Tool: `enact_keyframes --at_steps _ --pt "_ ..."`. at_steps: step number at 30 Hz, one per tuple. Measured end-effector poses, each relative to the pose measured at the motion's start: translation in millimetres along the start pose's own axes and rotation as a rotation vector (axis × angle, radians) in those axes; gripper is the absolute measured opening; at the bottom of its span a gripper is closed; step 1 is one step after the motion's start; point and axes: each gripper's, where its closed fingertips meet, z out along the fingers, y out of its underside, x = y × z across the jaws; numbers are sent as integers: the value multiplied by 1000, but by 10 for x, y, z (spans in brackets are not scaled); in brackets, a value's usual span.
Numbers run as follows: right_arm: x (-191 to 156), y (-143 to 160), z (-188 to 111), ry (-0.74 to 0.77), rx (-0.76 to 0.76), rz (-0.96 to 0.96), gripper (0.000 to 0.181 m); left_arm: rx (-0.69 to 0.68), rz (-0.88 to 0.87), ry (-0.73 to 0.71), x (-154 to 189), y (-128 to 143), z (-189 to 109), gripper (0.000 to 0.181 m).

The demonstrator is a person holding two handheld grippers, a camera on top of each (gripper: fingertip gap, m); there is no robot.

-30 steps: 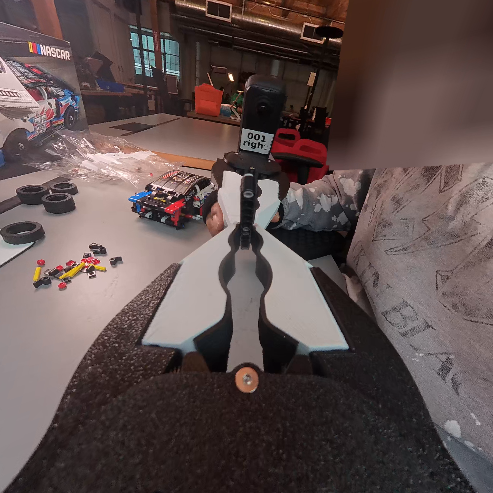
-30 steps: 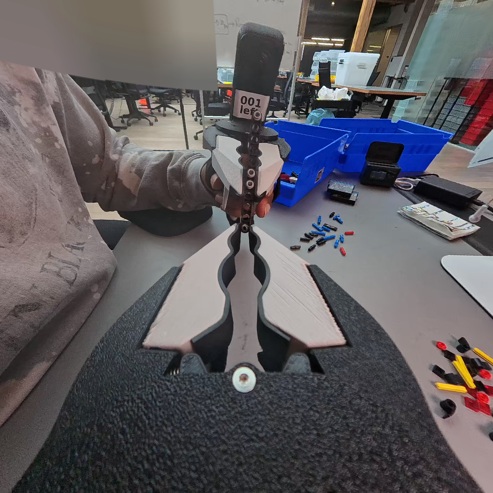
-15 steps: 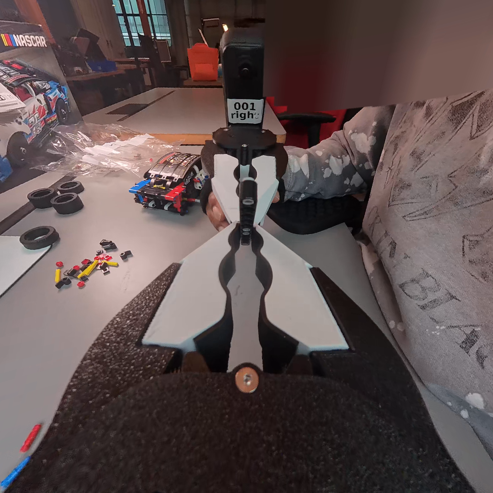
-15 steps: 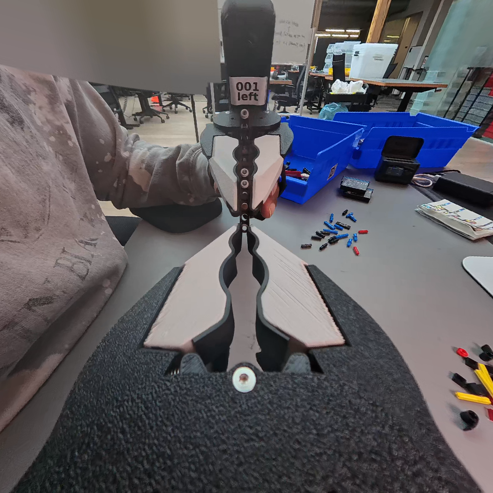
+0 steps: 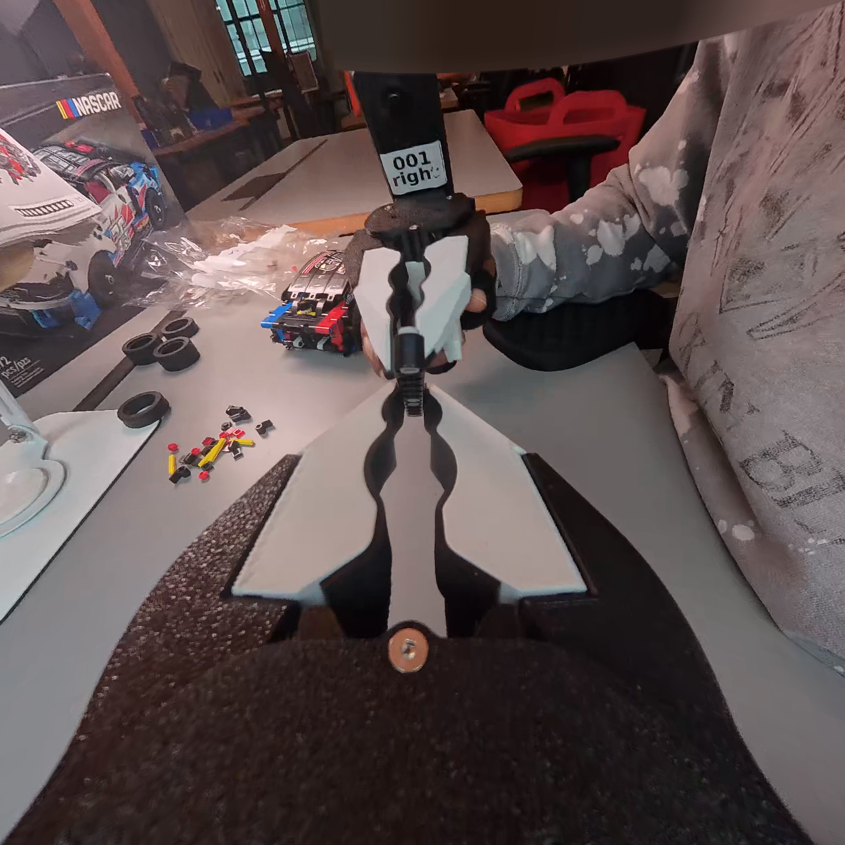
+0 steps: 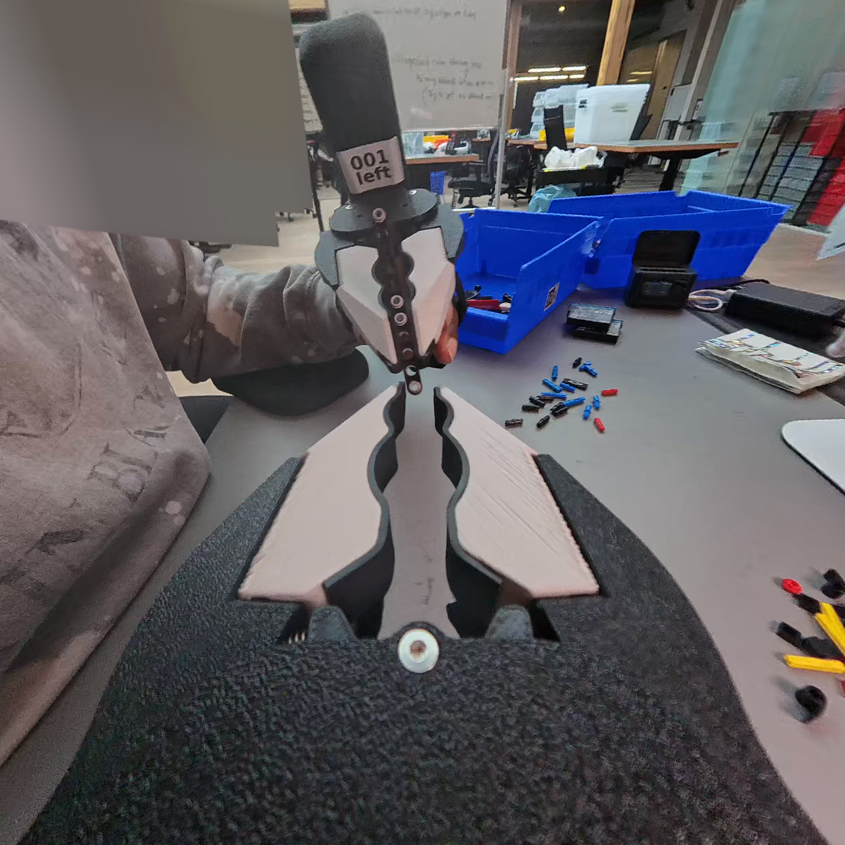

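Observation:
My left gripper [image 5: 410, 394] is shut on a thin black beam with holes [image 5: 410, 388], held upright above the grey table [image 5: 320, 398]. The right wrist view shows it face on, with the beam [image 6: 398, 315] running down between its fingers. My right gripper [image 6: 419, 391] faces it with its jaws a little apart. The beam's lower end hangs between my right fingertips [image 6: 397, 398] and I cannot tell if it touches them. The right gripper [image 5: 414, 320] also shows in the left wrist view, held by a person's hand.
A partly built toy car [image 5: 315, 315], black tyres [image 5: 169, 350], a pile of small parts [image 5: 210, 450], plastic bags [image 5: 219, 270] and a printed box [image 5: 68, 205] lie to the left. Blue bins [image 6: 526, 283], scattered pins [image 6: 562, 402], a booklet [image 6: 768, 361] and the person's body [image 6: 91, 434] show in the right wrist view. Only a small space, under 4 cm, lies between the two pairs of fingers.
My right gripper was shut on the beam's lower end and has now opened off it. My left gripper keeps hold of the beam. Both grippers have tilted slightly.

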Motion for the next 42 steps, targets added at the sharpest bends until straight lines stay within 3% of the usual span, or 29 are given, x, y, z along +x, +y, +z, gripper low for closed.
enact_keyframes --at_steps 26,31,34,37,42 --pt "-120 29 21 -29 -41 -110 0 6 -10 51 117 -11 85 6" --pt "-51 -105 -62 -10 23 -77 0 -9 -15 16 35 21 36 5" --pt "15 -35 -38 41 -19 -93 0 5 -12 17 40 -13 30 6" --pt "-82 57 48 6 -58 -112 12 8 -20 28 58 -5 51 6" --pt "-112 85 73 -9 -70 -114 7 0 -18 45 102 7 80 6"
